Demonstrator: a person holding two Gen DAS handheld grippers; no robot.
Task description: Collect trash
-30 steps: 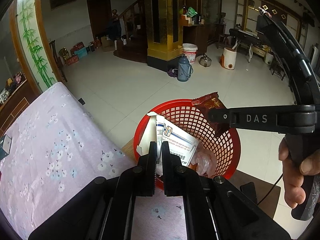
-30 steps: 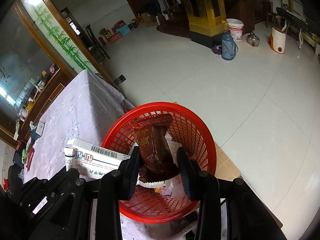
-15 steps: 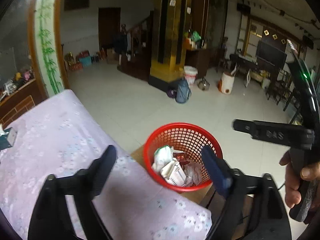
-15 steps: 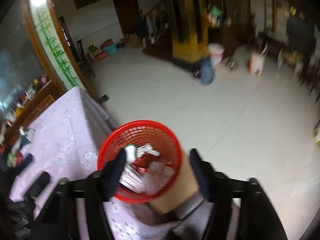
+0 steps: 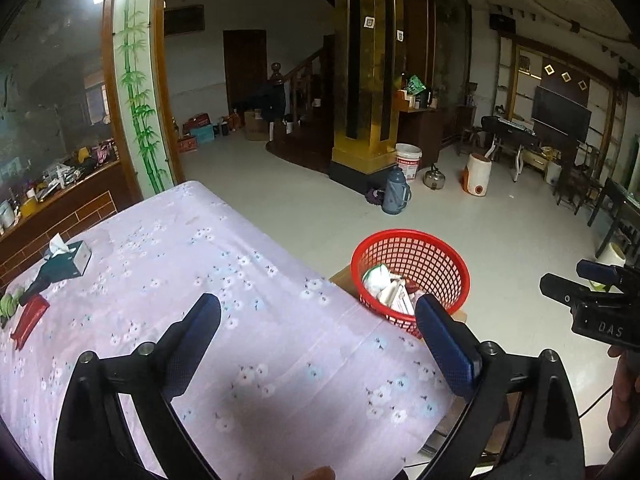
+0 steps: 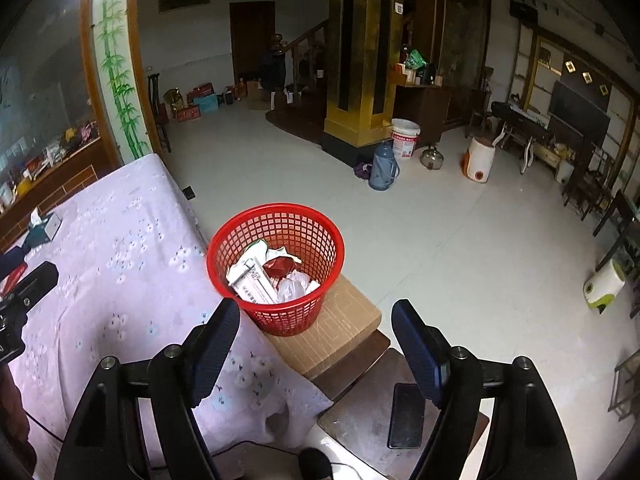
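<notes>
Hanging empty, both grippers' fingers (image 5: 444,344) (image 6: 420,344) spread wide near the red basket (image 6: 276,216).

Table (image 5: 280,344) covered by lilac floral cloth; on its far left lie a teal tissue box (image 5: 68,262) and a flat red item (image 5: 28,320). Beside the table edge, a cardboard box (image 6: 340,332) carries the red basket (image 6: 276,268).

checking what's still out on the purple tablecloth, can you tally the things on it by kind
tissue box: 1
red flat packet: 1
green item at the left edge, too cut off to identify: 1
total: 3, all at the far left of the tablecloth; the red basket sits off it on a cardboard box
</notes>
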